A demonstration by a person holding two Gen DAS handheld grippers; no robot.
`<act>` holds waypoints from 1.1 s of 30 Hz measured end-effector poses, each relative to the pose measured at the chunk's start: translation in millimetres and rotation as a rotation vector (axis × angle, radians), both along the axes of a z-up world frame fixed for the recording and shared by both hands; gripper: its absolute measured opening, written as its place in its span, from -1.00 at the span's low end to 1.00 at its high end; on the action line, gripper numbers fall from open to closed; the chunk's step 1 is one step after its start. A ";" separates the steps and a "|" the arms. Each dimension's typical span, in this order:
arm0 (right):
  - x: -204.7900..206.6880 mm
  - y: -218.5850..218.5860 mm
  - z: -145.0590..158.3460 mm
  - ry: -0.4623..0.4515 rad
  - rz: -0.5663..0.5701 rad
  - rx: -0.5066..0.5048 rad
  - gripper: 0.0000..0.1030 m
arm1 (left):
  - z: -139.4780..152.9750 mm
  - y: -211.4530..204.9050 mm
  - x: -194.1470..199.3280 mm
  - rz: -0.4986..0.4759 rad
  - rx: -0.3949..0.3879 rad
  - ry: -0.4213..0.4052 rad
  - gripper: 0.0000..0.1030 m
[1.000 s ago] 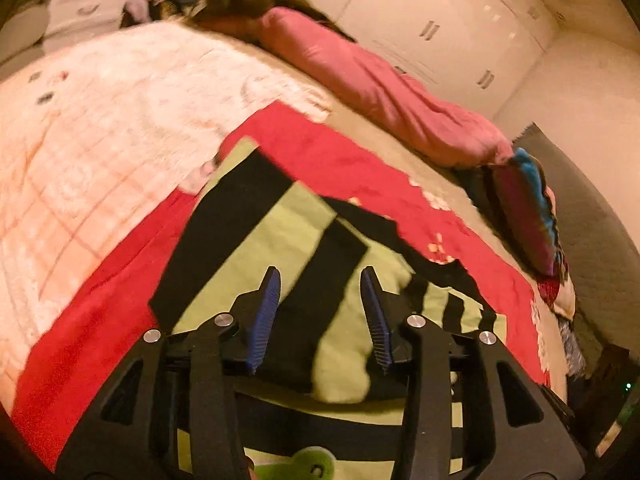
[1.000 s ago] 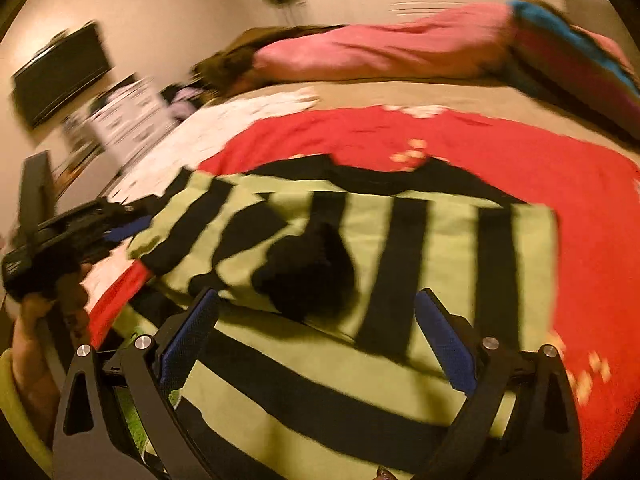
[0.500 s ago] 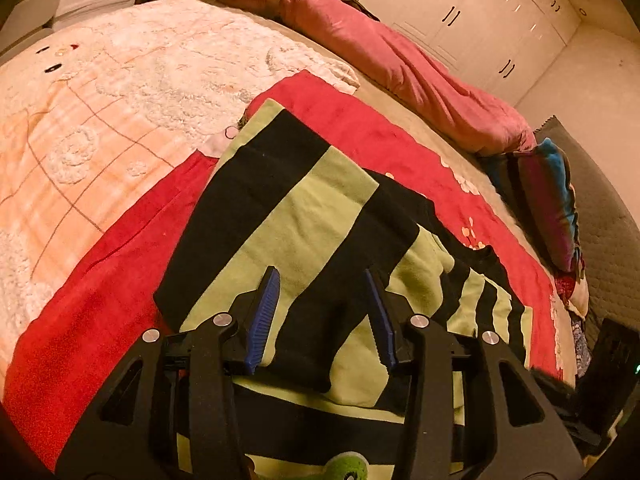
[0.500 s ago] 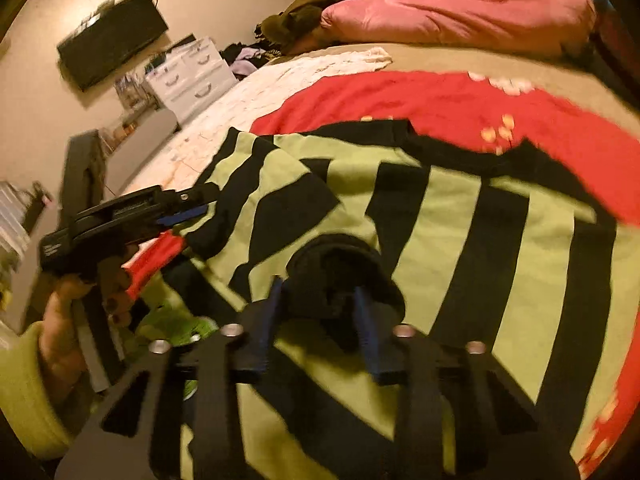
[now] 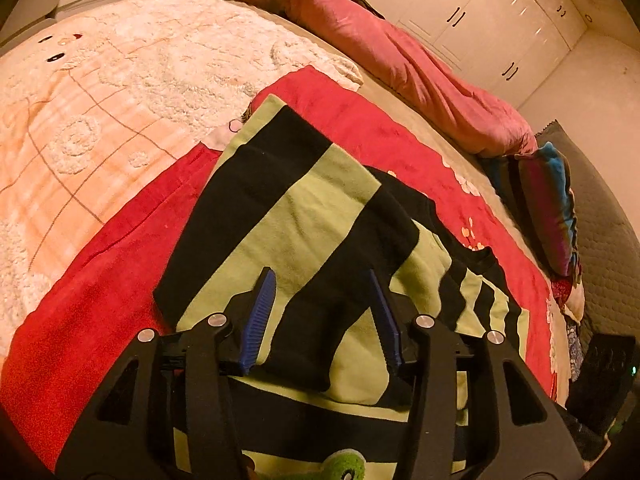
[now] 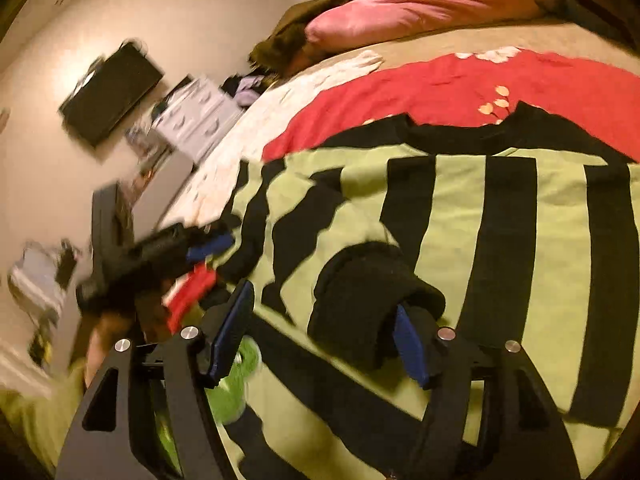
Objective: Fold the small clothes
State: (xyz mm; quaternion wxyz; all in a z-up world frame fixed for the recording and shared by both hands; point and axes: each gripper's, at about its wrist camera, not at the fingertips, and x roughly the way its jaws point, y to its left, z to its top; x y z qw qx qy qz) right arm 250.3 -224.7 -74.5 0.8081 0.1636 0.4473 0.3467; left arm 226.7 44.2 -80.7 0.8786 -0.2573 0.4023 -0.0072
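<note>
A small top with green and black stripes (image 5: 312, 216) lies on a red blanket (image 5: 100, 280). One of its sleeves is folded in across the body. My left gripper (image 5: 320, 276) hovers over that folded sleeve. Its jaws are opening and the cloth lies beneath them, not pinched. In the right wrist view the same top (image 6: 460, 208) fills the middle, and the other sleeve's black cuff (image 6: 360, 276) is bunched up on it. My right gripper (image 6: 322, 300) is opening around the cuff, with one pad beside the cuff and the other well clear. The left gripper (image 6: 212, 246) shows at the top's left edge, held by a hand (image 6: 104, 332).
A green plush patch (image 5: 344, 464) peeks out at the top's near hem. A white-and-peach fleece blanket (image 5: 100, 100) covers the bed to the left. A pink duvet roll (image 5: 400, 64) and a colourful pillow (image 5: 552, 200) lie along the far side. A wardrobe (image 5: 480, 12), drawers (image 6: 192, 120) and a wall screen (image 6: 112, 92) stand beyond.
My right jaws went from wide to shut on the black cuff, then parted again. The left jaws widened a little, and the folded sleeve now lies flatter on the top.
</note>
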 end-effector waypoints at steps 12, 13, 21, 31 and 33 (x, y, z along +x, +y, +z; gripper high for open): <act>-3.1 31.0 61.6 -0.171 -0.005 0.012 -0.95 | 15.7 7.7 -4.2 0.027 0.011 -0.058 -0.15; -3.0 27.8 75.7 -0.197 -0.017 0.031 -0.95 | 17.4 8.5 -5.1 0.030 0.013 -0.070 -0.13; -0.8 -25.7 150.4 -0.318 -0.131 0.077 -0.95 | 36.0 6.2 -12.9 0.007 -0.007 -0.168 0.01; 28.8 -89.9 86.9 -0.085 -0.345 -0.146 -0.95 | 28.1 -10.6 -6.8 -0.047 0.042 -0.122 0.06; 29.5 -95.4 67.8 -0.055 -0.368 -0.198 -0.95 | 23.7 -20.5 -4.3 -0.076 0.067 -0.104 0.06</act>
